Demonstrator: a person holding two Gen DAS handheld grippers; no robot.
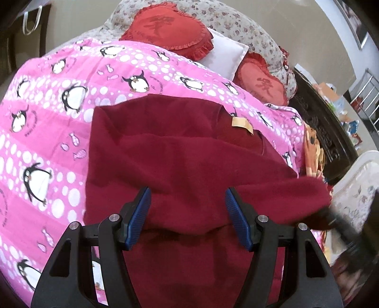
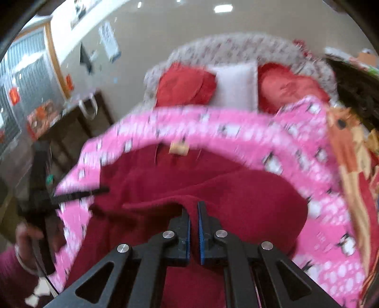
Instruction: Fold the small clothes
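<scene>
A dark red fleece garment [image 1: 180,165] with a tan neck label [image 1: 241,124] lies on a pink penguin-print blanket [image 1: 47,113]. My left gripper [image 1: 188,199] is open just above the garment's folded part, empty. My right gripper [image 2: 193,208] is shut on an edge of the red garment [image 2: 213,189] and holds a fold of it up over the rest. In the left wrist view the right gripper [image 1: 341,222] shows blurred at the right edge, at the end of the lifted sleeve-like fold. In the right wrist view the left gripper [image 2: 78,194] shows at the left.
Two red heart cushions [image 1: 165,28] and a white pillow [image 1: 225,56] lie at the far end against a floral headrest [image 1: 227,21]. A dark carved wooden frame [image 1: 317,118] and an orange patterned cloth [image 1: 312,147] border the right. A dark cabinet [image 2: 71,128] stands left.
</scene>
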